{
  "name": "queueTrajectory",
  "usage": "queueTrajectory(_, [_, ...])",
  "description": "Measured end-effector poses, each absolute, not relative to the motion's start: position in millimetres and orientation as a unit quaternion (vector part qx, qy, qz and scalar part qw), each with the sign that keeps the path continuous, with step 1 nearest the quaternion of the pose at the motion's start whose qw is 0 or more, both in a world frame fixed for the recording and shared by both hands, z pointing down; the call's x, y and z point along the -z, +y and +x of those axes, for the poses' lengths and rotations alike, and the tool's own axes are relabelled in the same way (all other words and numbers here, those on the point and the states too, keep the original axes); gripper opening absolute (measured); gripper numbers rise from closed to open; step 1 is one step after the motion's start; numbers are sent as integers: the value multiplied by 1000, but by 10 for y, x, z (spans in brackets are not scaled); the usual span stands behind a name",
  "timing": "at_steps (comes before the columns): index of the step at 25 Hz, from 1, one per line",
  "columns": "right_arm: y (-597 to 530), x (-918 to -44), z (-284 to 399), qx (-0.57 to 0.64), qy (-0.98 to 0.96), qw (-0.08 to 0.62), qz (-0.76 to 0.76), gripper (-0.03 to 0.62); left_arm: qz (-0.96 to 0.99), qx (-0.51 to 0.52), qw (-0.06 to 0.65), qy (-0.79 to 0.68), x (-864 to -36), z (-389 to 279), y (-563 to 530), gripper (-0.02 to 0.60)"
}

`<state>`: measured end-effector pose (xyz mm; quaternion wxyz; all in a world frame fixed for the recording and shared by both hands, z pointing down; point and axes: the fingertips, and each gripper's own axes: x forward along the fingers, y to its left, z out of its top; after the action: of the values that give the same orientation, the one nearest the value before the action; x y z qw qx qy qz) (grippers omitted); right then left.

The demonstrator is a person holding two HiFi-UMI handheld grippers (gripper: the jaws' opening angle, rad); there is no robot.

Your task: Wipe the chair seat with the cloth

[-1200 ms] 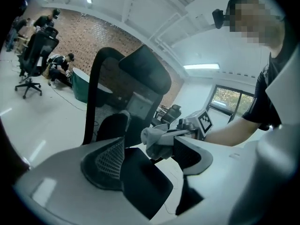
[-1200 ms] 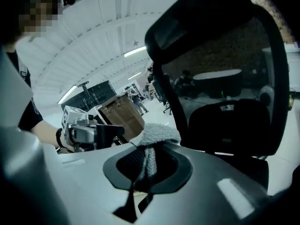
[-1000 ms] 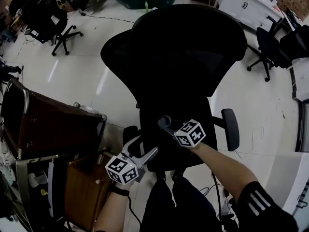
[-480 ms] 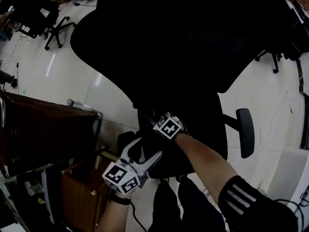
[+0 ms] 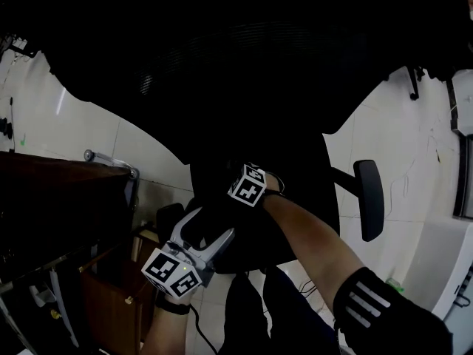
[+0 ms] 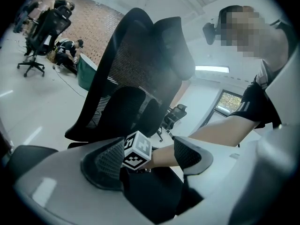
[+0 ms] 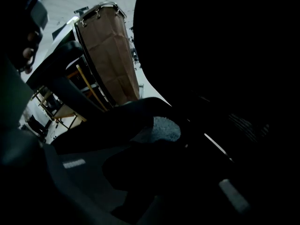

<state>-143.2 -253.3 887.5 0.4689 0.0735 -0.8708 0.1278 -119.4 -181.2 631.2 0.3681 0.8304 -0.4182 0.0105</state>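
The black office chair's mesh backrest (image 5: 251, 58) fills the top of the head view, with the dark seat (image 5: 303, 198) below it. My right gripper (image 5: 225, 198) reaches over the seat, its marker cube (image 5: 247, 183) showing white against the black. In the right gripper view its jaws (image 7: 154, 149) sit in deep shadow, with only one grey pad (image 7: 161, 128) visible. My left gripper (image 5: 211, 228) stands open at the seat's front left edge. In the left gripper view (image 6: 147, 156) the right cube (image 6: 137, 151) and a forearm show between its pads. No cloth can be made out.
A brown wooden cabinet with a metal rail (image 5: 66, 191) stands close on the left, also in the right gripper view as the cabinet (image 7: 110, 55). The chair's right armrest (image 5: 368, 198) juts out. Other office chairs (image 6: 37, 32) stand on the pale tiled floor (image 5: 414, 198).
The head view has closed in, so the backrest now fills the top. My right gripper has moved left over the seat. The left gripper has risen slightly toward the seat edge.
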Motion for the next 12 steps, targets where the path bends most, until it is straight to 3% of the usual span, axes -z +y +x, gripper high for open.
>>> queueTrajectory(9, [-3121, -8957, 750, -156, -795, 547, 212, 32, 836, -11, 366, -408, -6281, -939, -1823, 356])
queueTrajectory(12, [-3279, -8852, 1102, -147, -788, 544, 248, 32, 836, -10, 366, -408, -6262, -908, -1808, 356])
